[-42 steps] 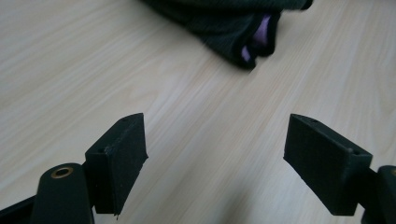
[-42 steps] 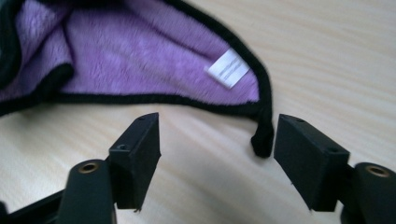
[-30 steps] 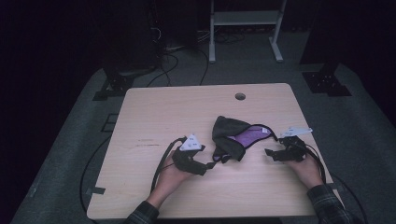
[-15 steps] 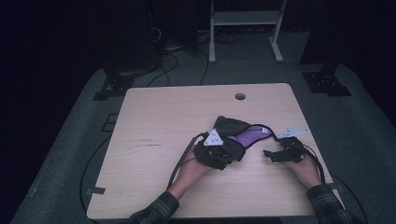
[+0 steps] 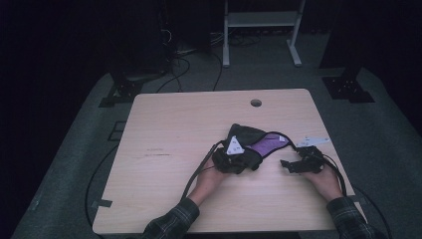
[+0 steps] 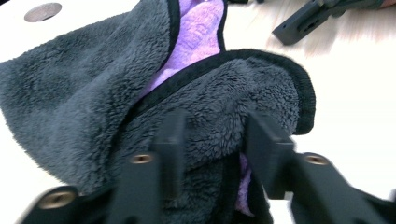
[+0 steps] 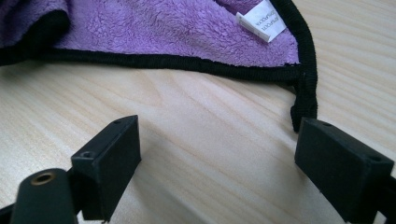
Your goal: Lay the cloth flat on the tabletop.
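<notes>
On the wooden table, left gripper seemingly pinches the cloth; right gripper gapes, released.

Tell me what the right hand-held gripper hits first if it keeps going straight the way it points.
Probably the black-trimmed edge of the cloth. The right hand-held gripper stands open over bare table, with the cloth's purple side just beyond; depth is hard to judge.
</notes>
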A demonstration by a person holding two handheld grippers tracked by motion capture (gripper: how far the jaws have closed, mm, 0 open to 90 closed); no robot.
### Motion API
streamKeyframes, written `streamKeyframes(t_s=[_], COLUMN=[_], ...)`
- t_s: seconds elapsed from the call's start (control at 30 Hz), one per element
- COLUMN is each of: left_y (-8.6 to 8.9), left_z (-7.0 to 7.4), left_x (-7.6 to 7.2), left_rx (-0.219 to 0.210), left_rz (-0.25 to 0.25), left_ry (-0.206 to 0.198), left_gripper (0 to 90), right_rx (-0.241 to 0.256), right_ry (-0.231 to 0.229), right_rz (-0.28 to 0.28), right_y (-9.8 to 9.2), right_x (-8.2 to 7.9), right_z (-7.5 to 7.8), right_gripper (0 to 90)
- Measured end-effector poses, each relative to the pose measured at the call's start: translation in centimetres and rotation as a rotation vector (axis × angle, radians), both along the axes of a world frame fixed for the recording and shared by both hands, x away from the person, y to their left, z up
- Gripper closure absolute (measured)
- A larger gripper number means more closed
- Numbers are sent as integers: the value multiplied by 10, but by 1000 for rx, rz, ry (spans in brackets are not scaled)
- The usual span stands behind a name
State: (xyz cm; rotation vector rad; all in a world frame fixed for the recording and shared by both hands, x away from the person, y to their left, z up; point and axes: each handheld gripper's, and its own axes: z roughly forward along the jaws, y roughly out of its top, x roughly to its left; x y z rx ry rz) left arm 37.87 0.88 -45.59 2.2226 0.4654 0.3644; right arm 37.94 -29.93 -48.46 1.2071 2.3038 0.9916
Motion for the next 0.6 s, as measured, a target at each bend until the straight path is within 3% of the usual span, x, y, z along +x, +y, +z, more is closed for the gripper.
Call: streamKeyframes(t_s=[0.07,0.13,0.33,0.4,0.6], left_y=[1,1,11,21,42], left_z=[1,2,17,30,52], left_x=[0,0,-2,-4,-3], left_rx=[-6,-12,-59,-97,-158], left_rz=[-3,-5,-5,2,28], left_ry=[10,11,1,-18,-47], left_gripper=[778,807,818,818,820], right_rx=[0,0,1,1,0], right_ry=[0,0,-1,-1,-1], right_rz=[-1,-1,1,1,1], right_y=[0,0,0,0,0], right_x=[0,0,0,0,0], right_z=[0,0,0,0,0], right_gripper=[134,134,134,134,134])
